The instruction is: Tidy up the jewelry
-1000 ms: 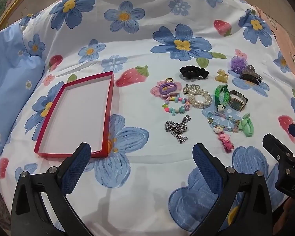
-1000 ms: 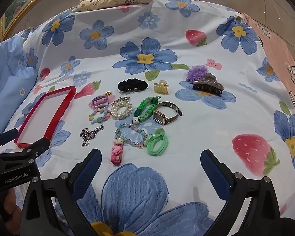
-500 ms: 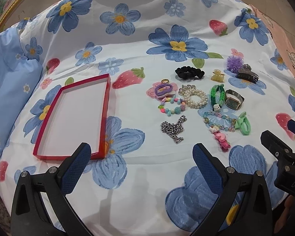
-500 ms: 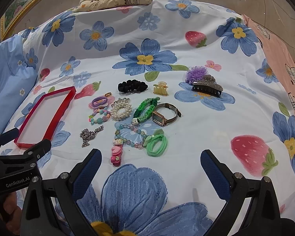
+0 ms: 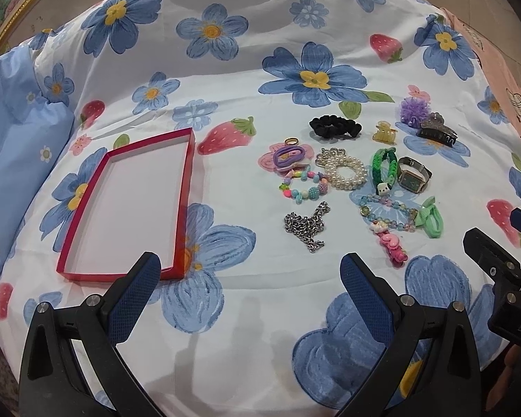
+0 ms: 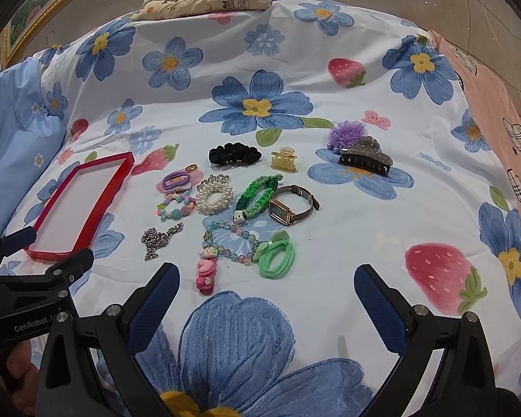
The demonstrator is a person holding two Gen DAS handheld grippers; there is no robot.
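Left wrist view: left tongs [image 5: 250, 278] spread wide, nothing between the pads, hovering over the bed sheet [image 5: 260, 312]. Red tray [image 5: 187, 173] sits ahead-left, its near corner just beyond the left pad; inside looks bare. Jewelry pile is ahead-right, well apart from the tray: silver chain [image 5: 305, 226] nearest, then bead bracelet [image 5: 304, 189], pearl bracelet [image 5: 345, 172], watch [image 5: 413, 177], pink clip [image 5: 390, 243]. Right tongs' body pokes in at the right edge.

Right wrist view: right tongs [image 6: 265, 295] also spread, empty. Pink clip [image 6: 205, 272] and green hair tie [image 6: 278, 255] lie just ahead, between the pads' lines; pastel bead string [image 6: 232, 239] just behind them. Watch [image 6: 291, 205], green braided band [image 6: 257, 194], black scrunchie [image 6: 234, 153], dark claw clip [image 6: 364, 158] farther out. Red tray [image 6: 97, 205] far left, behind the left tongs' body.

Judgement: pre-grasp, nothing sorted yet. Next: pick one piece, likely the pink clip or the green tie for the right, the chain for the left; descend, pinch low against the soft sheet, carry to the tray.
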